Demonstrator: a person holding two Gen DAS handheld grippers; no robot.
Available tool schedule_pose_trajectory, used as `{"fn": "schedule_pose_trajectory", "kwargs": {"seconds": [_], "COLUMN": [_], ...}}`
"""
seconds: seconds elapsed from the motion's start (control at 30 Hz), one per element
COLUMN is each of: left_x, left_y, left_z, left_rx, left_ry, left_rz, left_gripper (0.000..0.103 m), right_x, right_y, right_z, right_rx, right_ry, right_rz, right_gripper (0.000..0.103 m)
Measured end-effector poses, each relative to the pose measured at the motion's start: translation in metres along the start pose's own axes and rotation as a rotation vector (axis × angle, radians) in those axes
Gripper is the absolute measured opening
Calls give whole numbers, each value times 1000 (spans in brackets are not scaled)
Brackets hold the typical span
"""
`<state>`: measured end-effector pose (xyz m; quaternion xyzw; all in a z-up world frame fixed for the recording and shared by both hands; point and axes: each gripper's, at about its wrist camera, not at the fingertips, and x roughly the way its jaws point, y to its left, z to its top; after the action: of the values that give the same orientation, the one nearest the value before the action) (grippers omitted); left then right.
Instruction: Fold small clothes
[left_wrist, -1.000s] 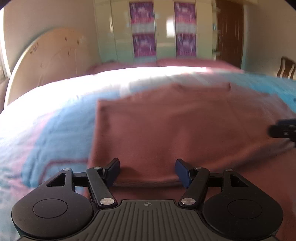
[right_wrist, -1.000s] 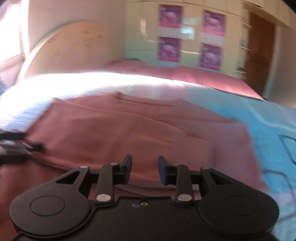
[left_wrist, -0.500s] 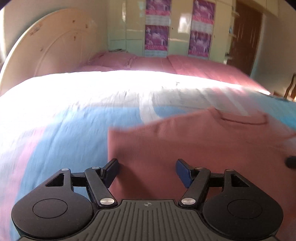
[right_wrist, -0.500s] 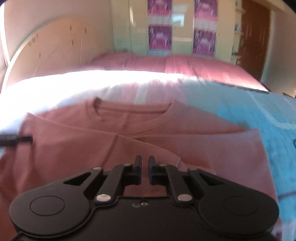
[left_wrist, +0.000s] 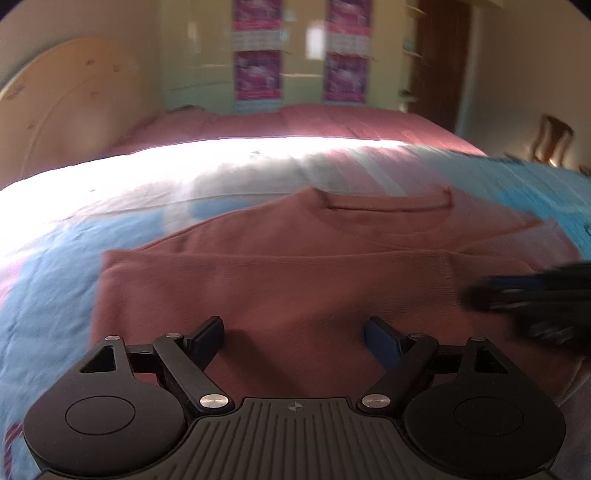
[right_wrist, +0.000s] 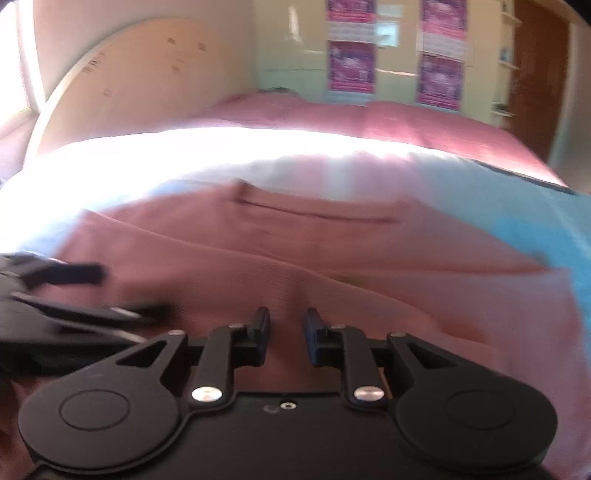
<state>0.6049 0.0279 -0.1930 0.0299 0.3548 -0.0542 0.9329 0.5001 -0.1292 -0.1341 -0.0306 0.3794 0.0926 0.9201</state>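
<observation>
A dusty-pink sweatshirt (left_wrist: 303, 266) lies flat on the bed with its collar (left_wrist: 388, 205) at the far side and a folded layer across its near half. My left gripper (left_wrist: 294, 334) is open and empty just above the near part of the shirt. My right gripper (right_wrist: 285, 332) is partly open with a narrow gap, empty, low over the folded layer (right_wrist: 332, 295). Each gripper shows blurred in the other's view, the right (left_wrist: 532, 295) and the left (right_wrist: 55, 295).
The bed has a blue, pink and white cover (left_wrist: 55, 266) and pink pillows (left_wrist: 295, 122) at the far end. A cream headboard (left_wrist: 62, 103), wardrobe with purple posters (left_wrist: 258, 74), a brown door (left_wrist: 439, 66) and a wooden chair (left_wrist: 554, 140) stand beyond.
Both grippers have moved closer together over the shirt. The right gripper, almost shut half a second ago, has opened a little. The left has stayed open.
</observation>
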Motion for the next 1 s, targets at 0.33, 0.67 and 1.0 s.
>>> {"fn": "schedule_pose_trajectory", "kwargs": {"seconds": [0.33,0.67,1.0], "left_x": [-16,-50,-56], "left_y": [-2,-26,-12], "left_z": [-9,-38,-49], "left_rx": [-32,-22,-77], "left_ry": [-2,47,38], "left_rz": [143,161,120], "left_gripper": [90,90,93], "right_x": [-41,-53,-47], "right_y": [-32,-37,-24], "right_z": [-14,-34,-49], "right_rx": [-25,-102,-166], "right_ry": [-43,-8,-28], "right_rz": [19,7,-64], "right_gripper": [22,24,31]}}
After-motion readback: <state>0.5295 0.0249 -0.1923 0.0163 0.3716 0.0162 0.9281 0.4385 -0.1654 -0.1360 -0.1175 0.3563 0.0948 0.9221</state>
